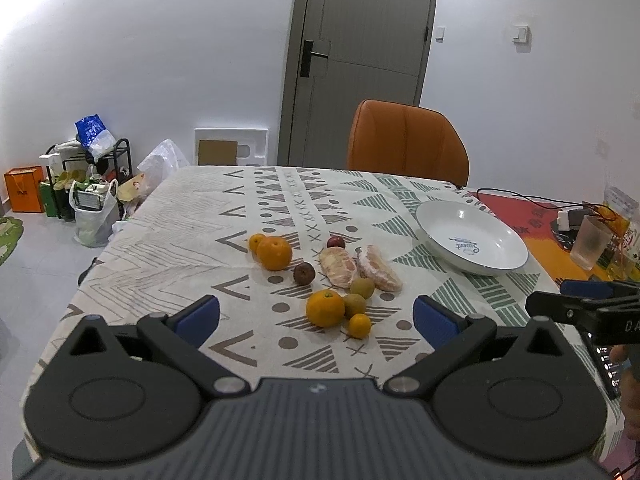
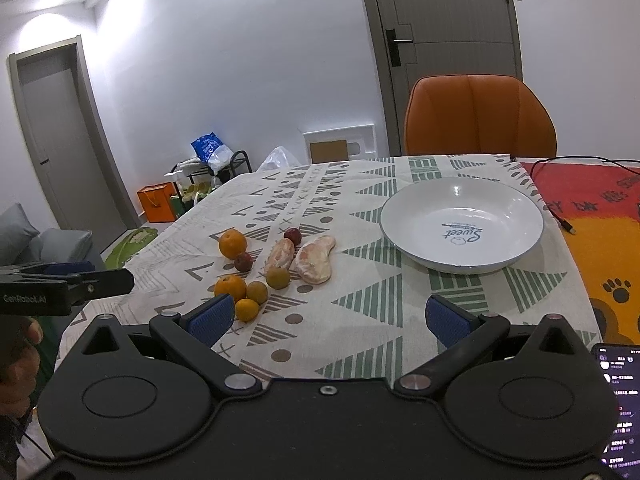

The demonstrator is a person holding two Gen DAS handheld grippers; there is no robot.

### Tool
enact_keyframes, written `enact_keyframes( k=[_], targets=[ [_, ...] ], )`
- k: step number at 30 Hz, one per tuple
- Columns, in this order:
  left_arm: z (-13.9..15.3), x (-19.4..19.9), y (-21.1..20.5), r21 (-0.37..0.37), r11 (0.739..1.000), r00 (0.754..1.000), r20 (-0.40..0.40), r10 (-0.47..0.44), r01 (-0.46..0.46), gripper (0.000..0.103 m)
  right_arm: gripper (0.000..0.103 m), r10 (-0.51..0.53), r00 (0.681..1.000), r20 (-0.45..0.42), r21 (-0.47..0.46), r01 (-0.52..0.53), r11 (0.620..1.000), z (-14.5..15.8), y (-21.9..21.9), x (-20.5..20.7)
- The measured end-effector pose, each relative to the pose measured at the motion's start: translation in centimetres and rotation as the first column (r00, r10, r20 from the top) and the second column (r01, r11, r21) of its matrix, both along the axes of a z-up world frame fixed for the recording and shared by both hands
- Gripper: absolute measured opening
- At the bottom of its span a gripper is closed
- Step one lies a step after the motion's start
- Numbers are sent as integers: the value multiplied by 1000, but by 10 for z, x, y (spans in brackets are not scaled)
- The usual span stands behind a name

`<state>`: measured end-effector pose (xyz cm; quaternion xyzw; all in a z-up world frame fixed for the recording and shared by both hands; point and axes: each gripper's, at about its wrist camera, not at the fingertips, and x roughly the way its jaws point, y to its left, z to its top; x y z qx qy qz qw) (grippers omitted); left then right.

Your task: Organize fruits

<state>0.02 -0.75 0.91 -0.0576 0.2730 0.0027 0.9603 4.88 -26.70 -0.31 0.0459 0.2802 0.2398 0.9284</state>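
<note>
Blue-padded fingers of left gripper and right gripper spread wide, pinching nothing, above table's near edge. Oranges, kiwis, plums, peeled pomelo segments clustered mid-tablecloth; white plate empty, toward right edge.

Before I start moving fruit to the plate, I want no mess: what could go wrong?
The peeled citrus segments look soft; a hard claw squeeze could crush them. The fruits lie clustered and touching, so grabbing the small orange may nudge the round kiwis rolling. The plate sits near the tablecloth's edge.
</note>
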Motion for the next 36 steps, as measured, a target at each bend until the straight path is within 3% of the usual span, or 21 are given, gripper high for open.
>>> enact_keyframes(
  k=[18, 29, 36],
  targets=[
    [-34, 30, -7, -19, 999, 998, -60, -33, 32, 96, 102, 35, 999, -30, 41, -33, 999, -29, 4, 24],
    [-59, 52, -8, -47, 998, 991, -122, -46, 41, 83, 88, 95, 993, -77, 71, -89, 994, -50, 10, 39],
    [-69, 66, -4, -73, 997, 990, -137, -38, 28, 67, 80, 112, 989, -95, 77, -105, 991, -60, 12, 46]
  ],
)
